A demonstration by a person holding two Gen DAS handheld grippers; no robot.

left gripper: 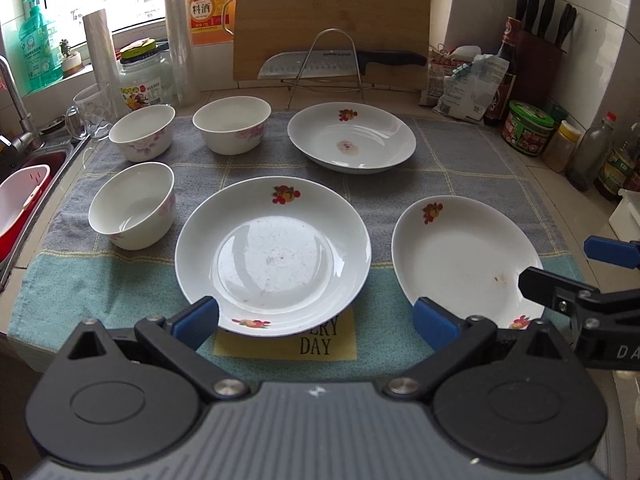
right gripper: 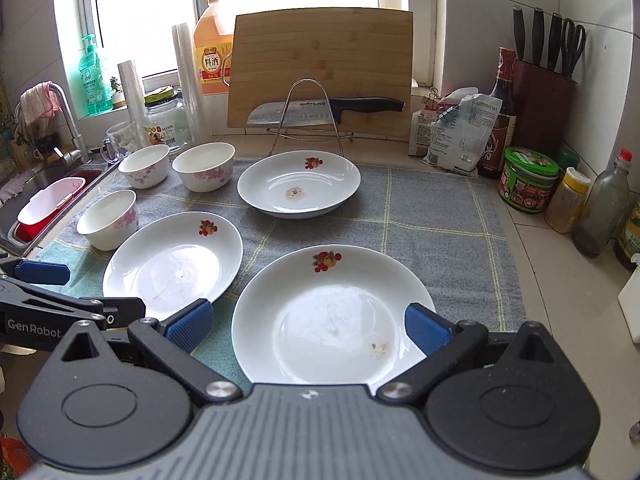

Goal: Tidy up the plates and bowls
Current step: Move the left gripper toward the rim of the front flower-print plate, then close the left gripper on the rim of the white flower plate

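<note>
Three white plates with red fruit prints lie on a grey and teal towel (left gripper: 460, 152): a middle plate (left gripper: 272, 256), a far plate (left gripper: 352, 138) and a right plate (left gripper: 468, 256). Three white bowls with pink flowers (left gripper: 142, 132) (left gripper: 232, 124) (left gripper: 132, 204) stand apart at the left. My left gripper (left gripper: 316, 324) is open above the middle plate's near rim. My right gripper (right gripper: 308, 326) is open over the right plate (right gripper: 332, 316), holding nothing. In the right wrist view the left gripper (right gripper: 80, 288) shows beside the middle plate (right gripper: 172, 264).
A bamboo cutting board (left gripper: 332, 16) and a knife (left gripper: 340, 62) on a wire rack stand at the back. Bottles, jars (right gripper: 528, 180) and a knife block (right gripper: 544, 108) line the right wall. At the left lie a sink with a red basket (right gripper: 48, 208) and a glass mug (left gripper: 92, 114).
</note>
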